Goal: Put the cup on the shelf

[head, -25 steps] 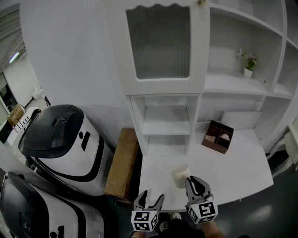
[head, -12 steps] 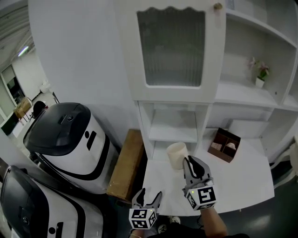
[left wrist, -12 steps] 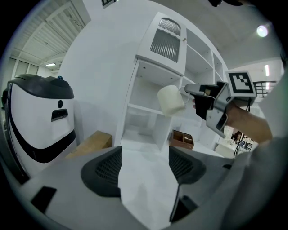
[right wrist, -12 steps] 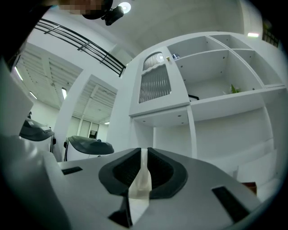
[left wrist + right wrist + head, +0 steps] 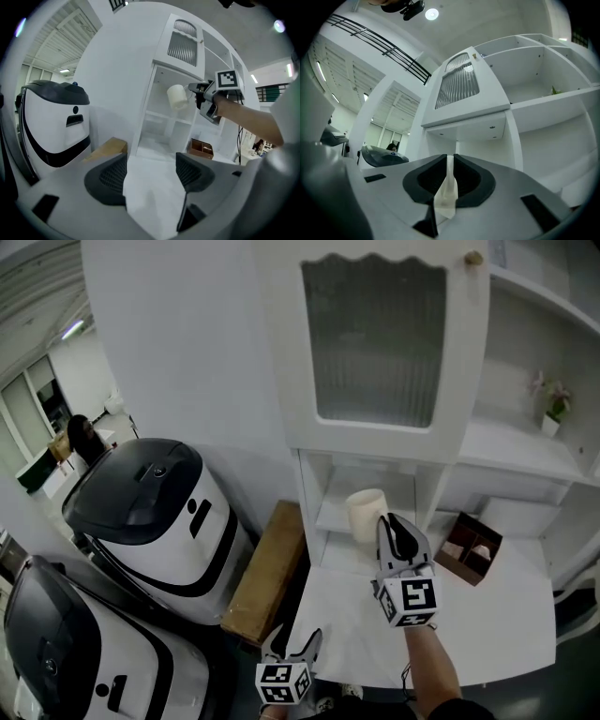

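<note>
A cream cup (image 5: 366, 513) hangs in the air in front of the small open compartments of the white shelf unit (image 5: 335, 517), level with the middle board. My right gripper (image 5: 392, 527) is shut on the cup's wall, which shows as a thin cream strip (image 5: 448, 186) pinched between its jaws. In the left gripper view the cup (image 5: 177, 97) sits left of the right gripper (image 5: 199, 92), clear of the shelf. My left gripper (image 5: 296, 645) stays low at the table's near edge, open with nothing between its fingers (image 5: 190, 169).
A ribbed-glass cabinet door (image 5: 380, 341) is above the compartments. A brown divided box (image 5: 473, 547) stands on the white table (image 5: 497, 615), and a small flower pot (image 5: 551, 405) on a right-hand shelf. Left of the shelf are a wooden bench (image 5: 269, 566) and black-and-white machines (image 5: 150, 512).
My right gripper has lifted the cup off the table and carried it up and forward to the shelf's compartments. The left gripper stayed low near the table edge.
</note>
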Available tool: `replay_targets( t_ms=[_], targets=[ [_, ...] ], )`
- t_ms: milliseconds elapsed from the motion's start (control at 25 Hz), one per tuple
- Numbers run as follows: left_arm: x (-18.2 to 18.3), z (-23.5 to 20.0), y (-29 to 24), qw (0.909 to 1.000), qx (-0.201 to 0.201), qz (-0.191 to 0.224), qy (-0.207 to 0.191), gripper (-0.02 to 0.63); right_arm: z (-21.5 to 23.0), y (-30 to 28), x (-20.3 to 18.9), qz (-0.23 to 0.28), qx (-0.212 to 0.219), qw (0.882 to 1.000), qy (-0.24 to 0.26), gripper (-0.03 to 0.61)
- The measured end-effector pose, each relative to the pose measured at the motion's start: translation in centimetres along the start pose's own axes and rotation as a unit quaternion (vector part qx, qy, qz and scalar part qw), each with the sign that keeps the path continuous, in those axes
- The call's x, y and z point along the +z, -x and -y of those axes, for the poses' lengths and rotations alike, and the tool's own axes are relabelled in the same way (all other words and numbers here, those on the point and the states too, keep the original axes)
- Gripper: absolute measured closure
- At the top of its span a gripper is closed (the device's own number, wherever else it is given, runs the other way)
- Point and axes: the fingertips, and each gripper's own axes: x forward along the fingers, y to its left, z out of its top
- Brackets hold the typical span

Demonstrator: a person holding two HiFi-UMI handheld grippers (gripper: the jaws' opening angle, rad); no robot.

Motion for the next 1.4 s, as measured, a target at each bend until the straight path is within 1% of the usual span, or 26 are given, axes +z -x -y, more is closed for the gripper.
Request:
replay_targets(
  t_ms=[240, 520, 720, 960, 1120, 1200, 1320, 1400],
  targets=[
    [-0.1, -2.3, 0.7, 0.9988, 0.045, 0.002, 0.017, 0.29, 1.0, -4.0, -1.1, -0.008, 0.005, 1.0, 0.004, 0.523],
    [-0.2, -3.7, 0.6, 0.9968, 0.074, 0.002, 0.032, 0.29, 2.2, -7.6, -3.1, -0.029, 0.0, 1.0, 0.008, 0.523],
    [-0.8, -4.4, 0.7, 0.9952, 0.089, -0.003, 0.041, 0.29, 2.2, -8.1, -4.8, -0.044, -0.003, 0.999, 0.008, 0.522],
    [-1.2, -4.0, 1.0, 0.9951, 0.09, -0.005, 0.04, 0.29, 1.3, -7.3, -5.2, -0.038, 0.002, 0.999, 0.027, 0.522],
    [-1.7, -4.0, 1.2, 0.9948, 0.094, -0.009, 0.04, 0.29, 1.5, -6.5, -5.7, -0.037, -0.022, 0.998, 0.04, 0.52],
    [-1.8, -4.1, 1.4, 0.9944, 0.097, -0.009, 0.041, 0.29, 1.6, -6.3, -6.6, -0.049, -0.027, 0.998, 0.034, 0.52],
    [-1.7, -4.2, 1.6, 0.994, 0.102, -0.004, 0.04, 0.29, 1.8, -6.1, -7.9, -0.066, -0.025, 0.997, 0.01, 0.52],
    [-1.5, -4.3, 1.6, 0.9939, 0.104, -0.002, 0.038, 0.29, 1.8, -6.2, -8.4, -0.073, -0.025, 0.997, 0.009, 0.52]
  ],
)
